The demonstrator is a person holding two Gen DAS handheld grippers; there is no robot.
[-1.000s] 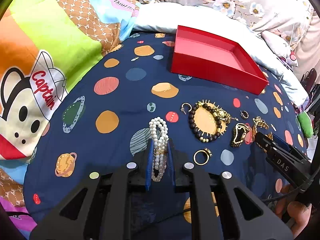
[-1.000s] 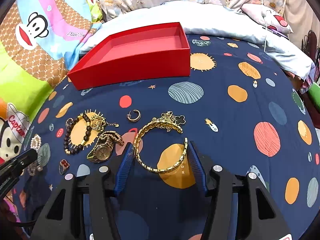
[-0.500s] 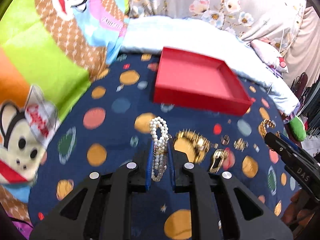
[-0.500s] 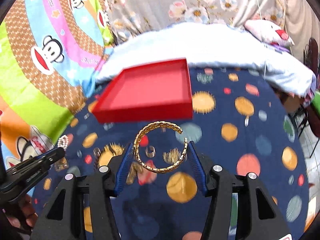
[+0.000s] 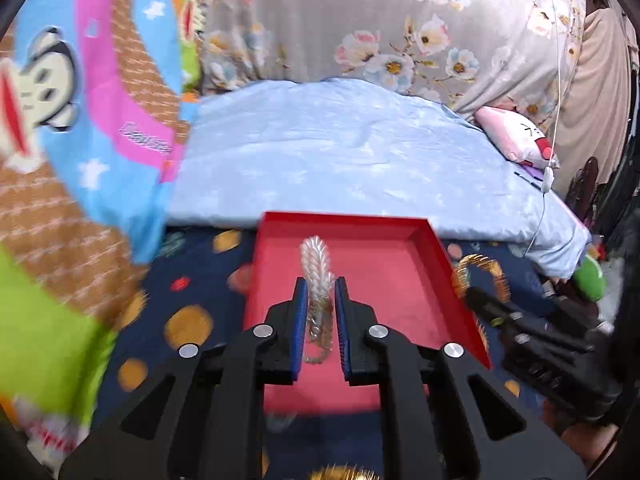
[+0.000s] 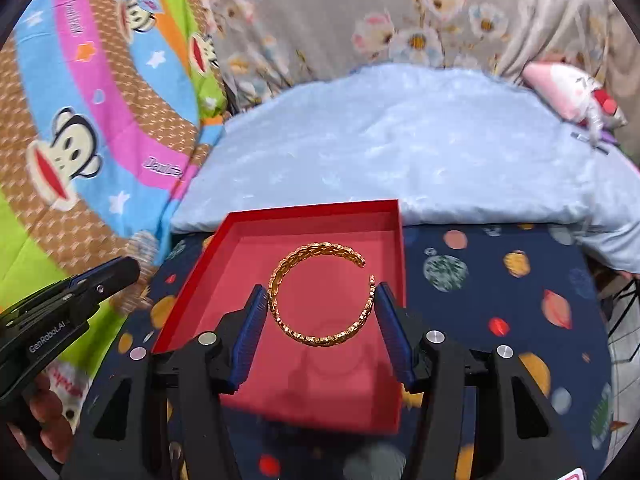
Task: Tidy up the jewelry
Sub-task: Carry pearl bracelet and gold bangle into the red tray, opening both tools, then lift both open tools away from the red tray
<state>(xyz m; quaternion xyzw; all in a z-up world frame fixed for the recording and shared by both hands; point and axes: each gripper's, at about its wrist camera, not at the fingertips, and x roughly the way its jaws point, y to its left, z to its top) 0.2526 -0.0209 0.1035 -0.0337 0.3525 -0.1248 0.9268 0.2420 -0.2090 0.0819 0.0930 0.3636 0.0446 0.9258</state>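
A red tray [image 5: 440, 258] [image 6: 192, 276] lies on the dark blue planet-print cloth. My left gripper [image 5: 321, 296] is shut on a white pearl bracelet [image 5: 317, 264] and hangs over the tray's floor. My right gripper [image 6: 322, 304] is shut on a gold open cuff bangle [image 6: 316, 300], also above the tray; both blue pads press its sides. In the left wrist view the right gripper [image 5: 480, 300] shows at the tray's right edge with the gold bangle [image 5: 480, 268]. The left gripper's body [image 6: 68, 296] shows at the left of the right wrist view.
A pale blue blanket [image 5: 340, 160] is heaped just behind the tray. A bright cartoon-monkey quilt [image 6: 80, 140] rises at the left. A pink plush toy [image 5: 516, 136] and a white cable [image 5: 548, 184] sit at the back right. A gold piece [image 5: 340, 474] shows blurred at the bottom edge.
Both grippers have lifted off the cloth with their jewelry and travelled toward the tray; they now hang over it. The loose jewelry on the cloth has dropped out of sight.
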